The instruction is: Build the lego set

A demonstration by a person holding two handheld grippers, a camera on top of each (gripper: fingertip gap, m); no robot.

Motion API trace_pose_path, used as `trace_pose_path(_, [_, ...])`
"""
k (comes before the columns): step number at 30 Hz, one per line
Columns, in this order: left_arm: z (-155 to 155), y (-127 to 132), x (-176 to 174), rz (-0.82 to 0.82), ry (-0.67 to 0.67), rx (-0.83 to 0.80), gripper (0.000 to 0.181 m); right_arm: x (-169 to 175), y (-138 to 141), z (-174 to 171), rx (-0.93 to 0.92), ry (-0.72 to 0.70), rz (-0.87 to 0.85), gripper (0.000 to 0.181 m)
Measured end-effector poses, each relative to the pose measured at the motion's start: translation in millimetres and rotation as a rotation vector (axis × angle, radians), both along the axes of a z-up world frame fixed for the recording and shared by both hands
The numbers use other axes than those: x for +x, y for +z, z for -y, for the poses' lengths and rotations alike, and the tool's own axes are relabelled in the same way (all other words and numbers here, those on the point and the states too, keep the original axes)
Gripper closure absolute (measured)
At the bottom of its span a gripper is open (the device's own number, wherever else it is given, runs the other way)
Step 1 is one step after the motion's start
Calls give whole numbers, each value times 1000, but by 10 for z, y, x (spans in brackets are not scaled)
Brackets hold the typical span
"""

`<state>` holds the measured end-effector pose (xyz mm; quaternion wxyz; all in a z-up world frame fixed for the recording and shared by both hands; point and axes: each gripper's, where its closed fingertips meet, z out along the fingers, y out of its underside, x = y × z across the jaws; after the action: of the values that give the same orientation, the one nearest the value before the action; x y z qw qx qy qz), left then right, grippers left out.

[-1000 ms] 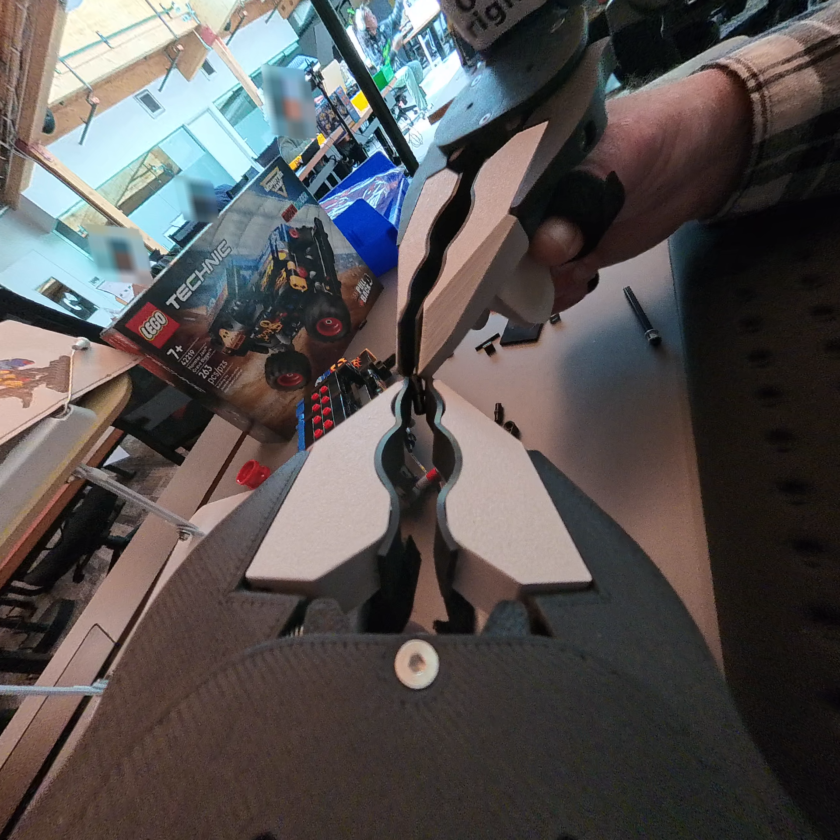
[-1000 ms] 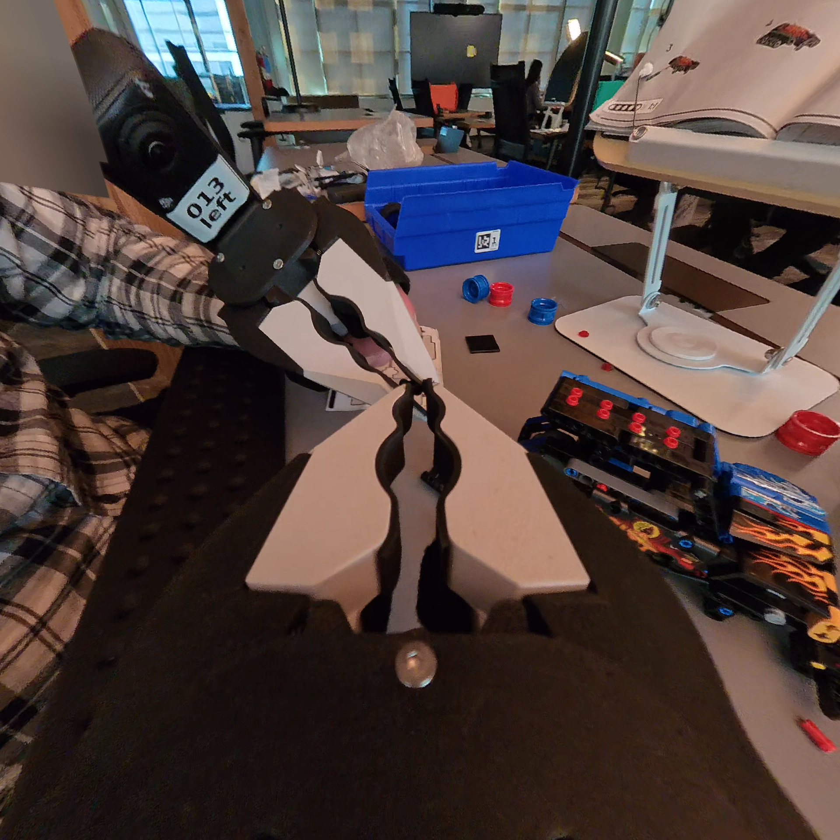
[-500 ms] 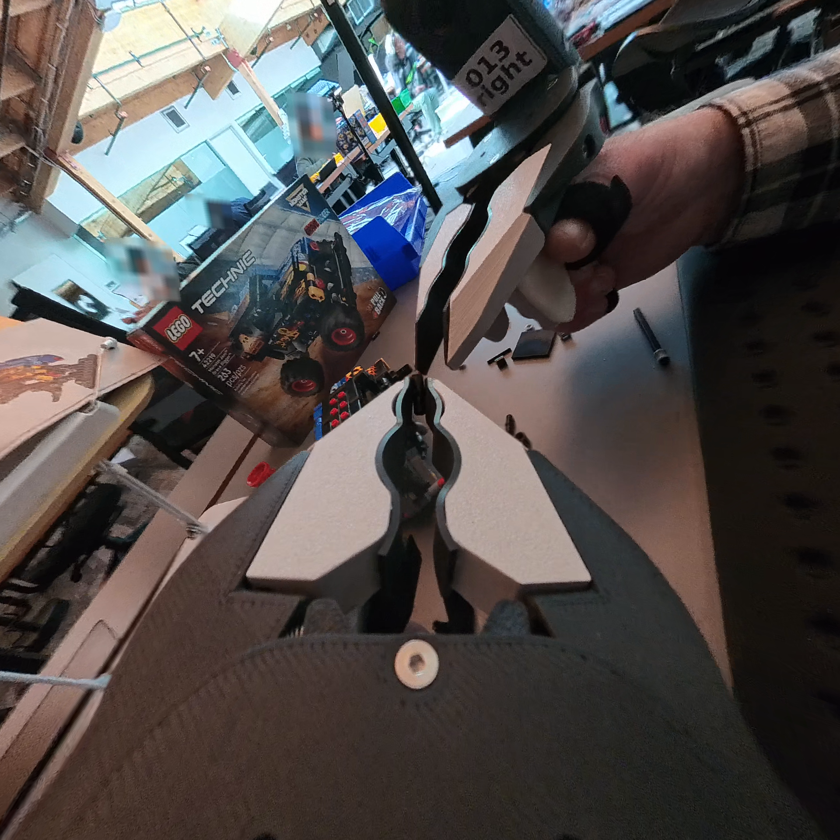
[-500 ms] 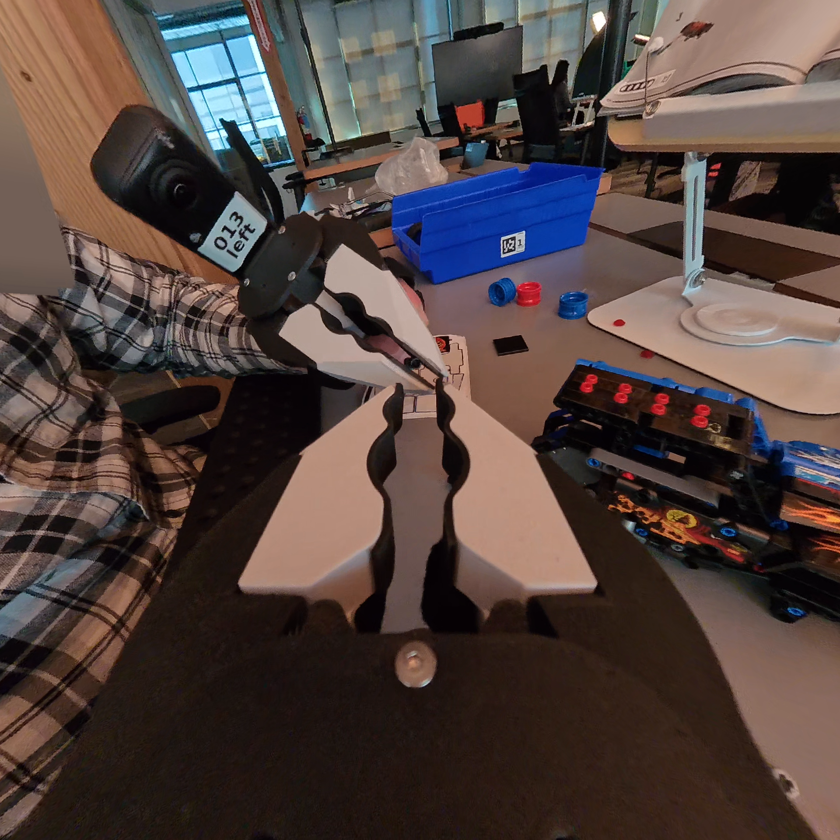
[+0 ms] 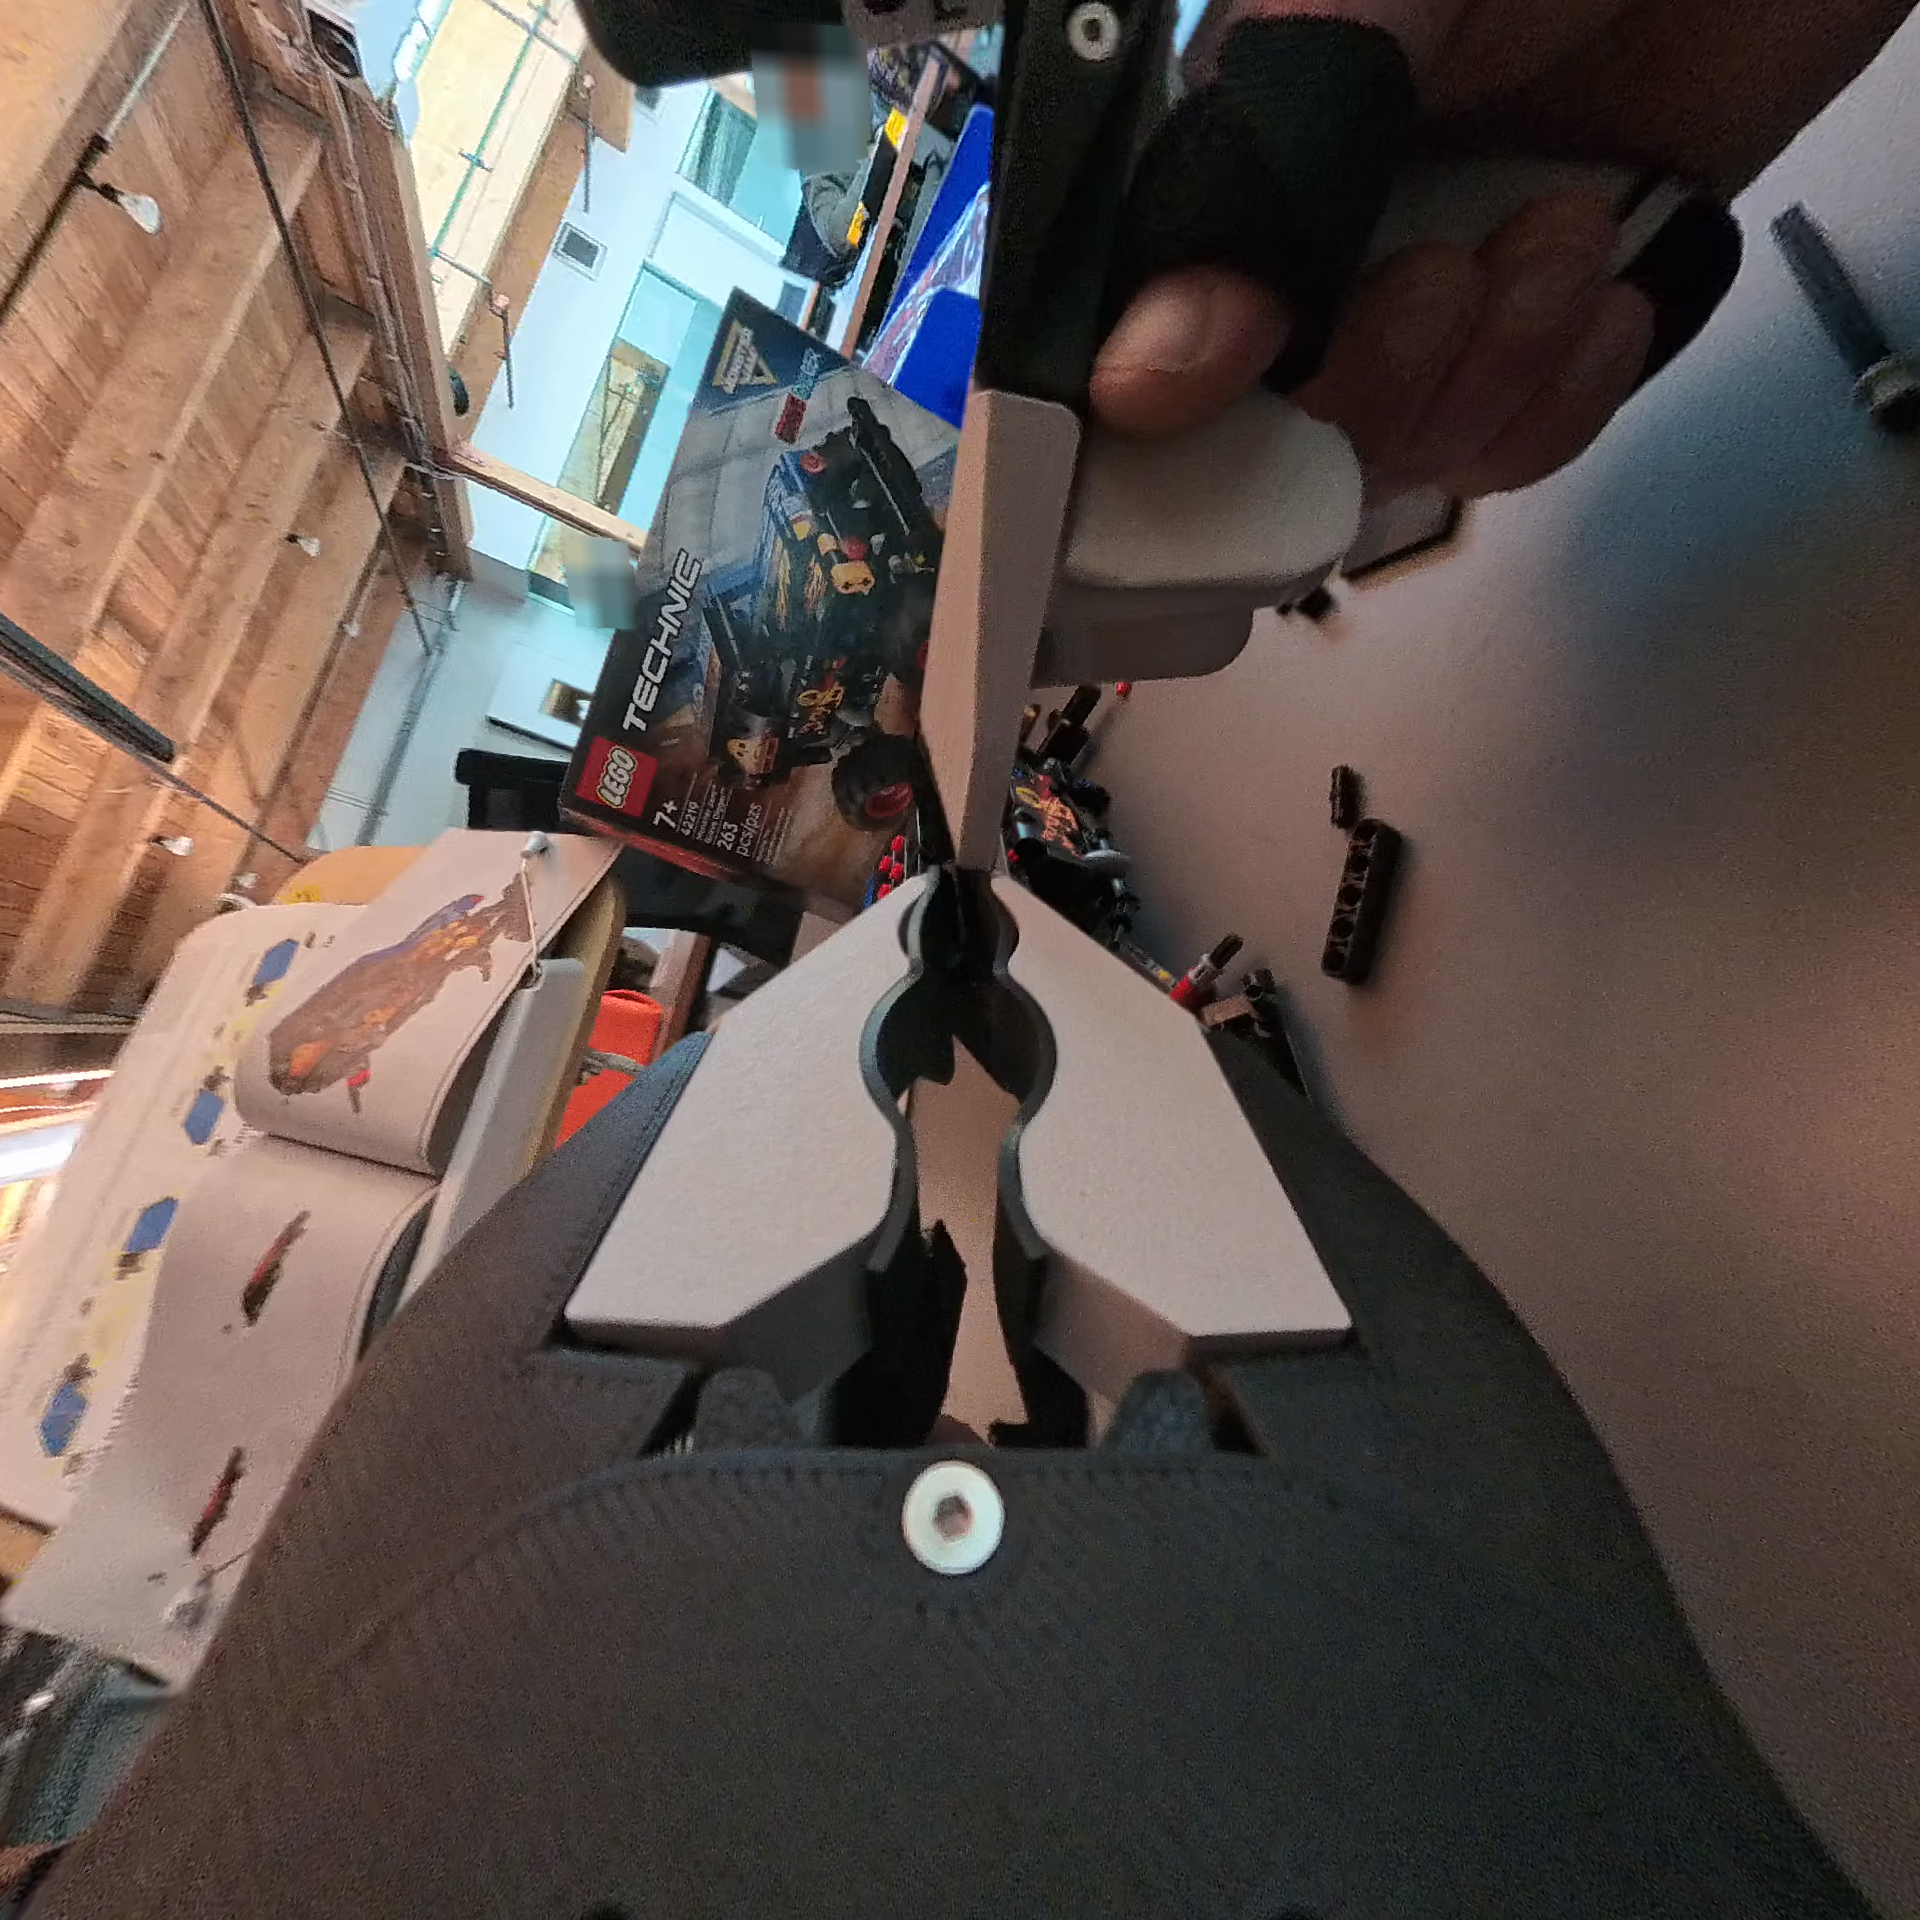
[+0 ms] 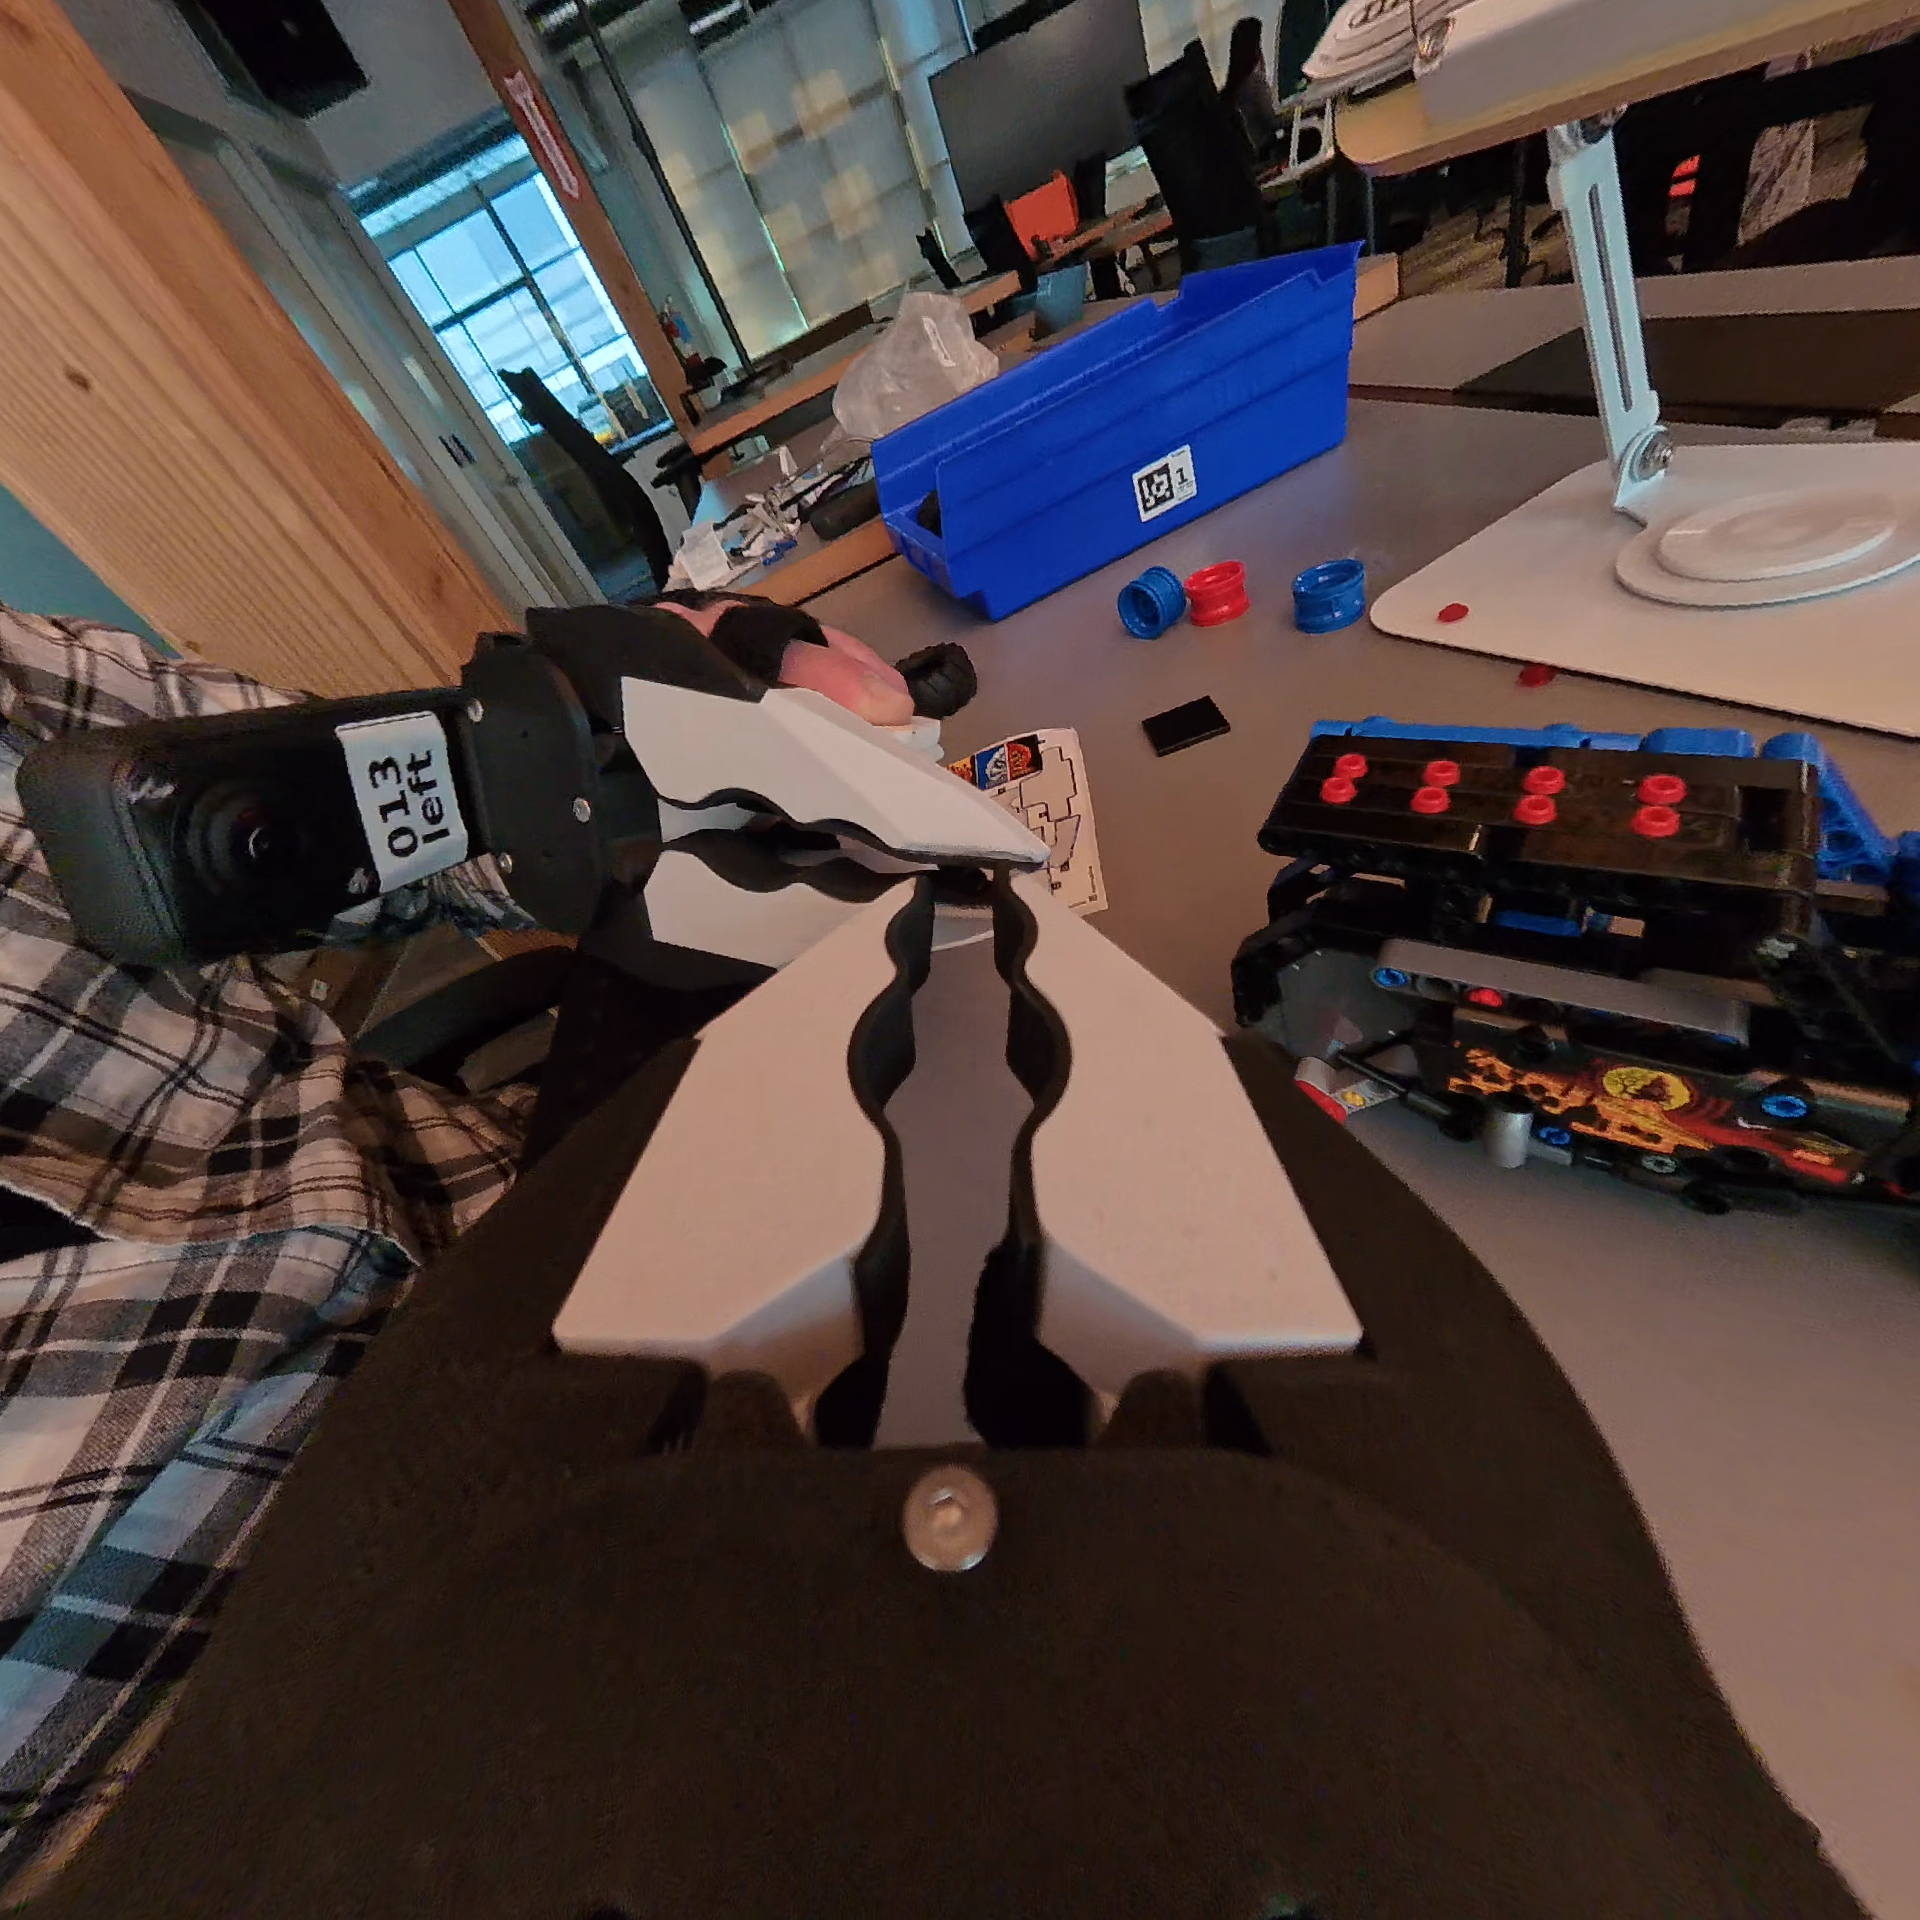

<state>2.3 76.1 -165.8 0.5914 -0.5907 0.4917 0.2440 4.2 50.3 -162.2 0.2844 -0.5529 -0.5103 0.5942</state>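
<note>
Just left of the half-built lego truck (image 6: 1590, 935), the left gripper (image 5: 961, 894) pinches a small dark piece (image 5: 951, 1023) while the right gripper (image 6: 961, 883), slightly parted and empty, meets its tip.

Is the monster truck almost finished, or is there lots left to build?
Partly done. The truck body is built, with black, blue and flame-decorated panels, but no wheels show on it. Right now the left claw is shut on a small dark piece, tip to tip with the open right claw. Still loose: blue and red wheel rims, a tire and a black beam.
</note>
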Motion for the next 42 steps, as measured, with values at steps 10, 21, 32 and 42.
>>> trace_pose_path(10, [-44, 2, -6, -34, 40, 29, 179, -8, 11, -26, 26, -27, -1, 180])
trace_pose_path(21, [30, 97, 74, 21, -21, 52, 178, 47, 130, 10, 4, 10, -62, 181])
trace_pose_path(32, [26, 95, 46, 170, -38, -39, 179, 94, 140, -134, 29, -56, -72, 181])
trace_pose_path(42, [3, 387, 136, 796, -167, -317, 178, 39, 188, -195, 458, -231, -55, 168])
